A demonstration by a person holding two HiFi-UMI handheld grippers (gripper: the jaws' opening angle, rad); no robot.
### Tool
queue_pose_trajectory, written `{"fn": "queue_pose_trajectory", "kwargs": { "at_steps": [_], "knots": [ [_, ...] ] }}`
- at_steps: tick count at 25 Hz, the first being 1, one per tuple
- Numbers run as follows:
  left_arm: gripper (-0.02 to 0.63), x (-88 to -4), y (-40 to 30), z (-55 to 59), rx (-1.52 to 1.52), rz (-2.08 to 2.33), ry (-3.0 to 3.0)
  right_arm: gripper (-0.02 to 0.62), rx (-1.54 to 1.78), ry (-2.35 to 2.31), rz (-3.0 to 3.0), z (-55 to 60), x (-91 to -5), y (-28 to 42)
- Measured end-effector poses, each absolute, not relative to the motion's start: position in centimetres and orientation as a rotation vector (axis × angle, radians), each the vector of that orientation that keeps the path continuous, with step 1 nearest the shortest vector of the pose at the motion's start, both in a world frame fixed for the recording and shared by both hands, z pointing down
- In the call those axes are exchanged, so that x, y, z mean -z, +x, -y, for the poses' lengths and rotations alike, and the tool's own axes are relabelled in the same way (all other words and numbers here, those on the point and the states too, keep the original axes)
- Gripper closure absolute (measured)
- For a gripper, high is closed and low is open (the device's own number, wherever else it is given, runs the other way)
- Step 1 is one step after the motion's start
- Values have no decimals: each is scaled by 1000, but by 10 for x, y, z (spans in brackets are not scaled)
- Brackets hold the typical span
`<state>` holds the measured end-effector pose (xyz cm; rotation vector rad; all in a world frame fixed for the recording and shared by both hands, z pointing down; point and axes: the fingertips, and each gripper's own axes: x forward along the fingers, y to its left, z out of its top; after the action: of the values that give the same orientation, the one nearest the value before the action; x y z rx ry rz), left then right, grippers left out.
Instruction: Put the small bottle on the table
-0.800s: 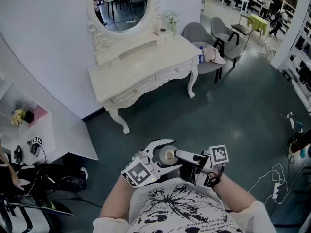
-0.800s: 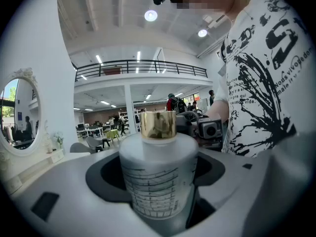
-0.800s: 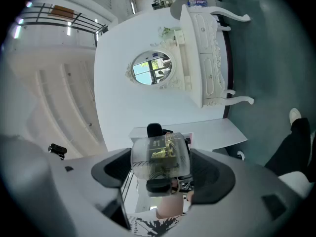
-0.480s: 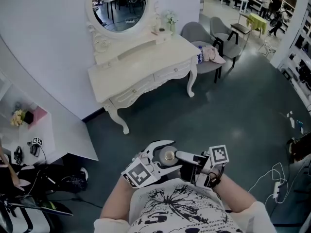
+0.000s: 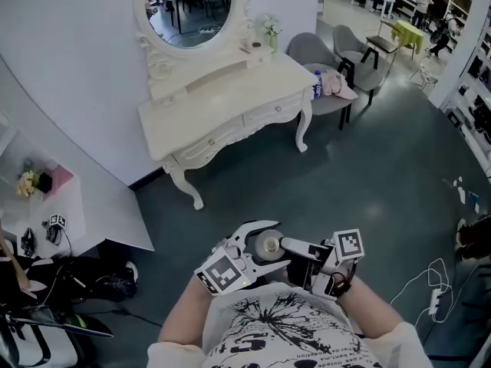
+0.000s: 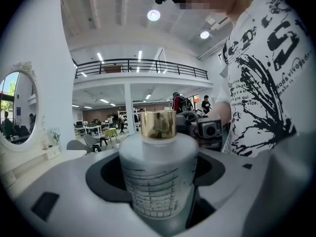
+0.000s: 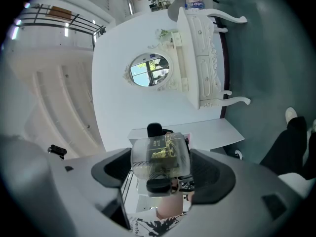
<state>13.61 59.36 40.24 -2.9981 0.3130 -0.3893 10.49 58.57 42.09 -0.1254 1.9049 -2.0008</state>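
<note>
The left hand-held gripper (image 5: 268,244) is clamping one round, frosted small bottle (image 6: 158,177), gold-capped; the right hand-held gripper's (image 7: 160,172) jaws are standing apart.

White short-sleeved T-shirt (image 5: 284,328) with black brush-stroke print and lettering.

Tools: two, left tool (image 6: 158,181) and right tool (image 7: 160,172), both 6 o'clock. Small bottle (image 5: 267,244): one. Bench (image 5: 222,102): one, 12 o'clock. Oval mirror (image 5: 188,6): one. Grey chairs: two, 1 o'clock, nearer chair (image 5: 305,50), farther chair (image 5: 347,41). Plastic bottle (image 5: 317,87): one.
</note>
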Motion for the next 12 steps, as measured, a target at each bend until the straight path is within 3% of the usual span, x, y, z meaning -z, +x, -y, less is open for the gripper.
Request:
{"fn": "queue_pose_trajectory", "kwargs": {
  "at_steps": [12],
  "knots": [
    [255,-417,124,-514,364,-286,-3051,223,2038,-188,-1856,-506,-436,94]
  ]
}}
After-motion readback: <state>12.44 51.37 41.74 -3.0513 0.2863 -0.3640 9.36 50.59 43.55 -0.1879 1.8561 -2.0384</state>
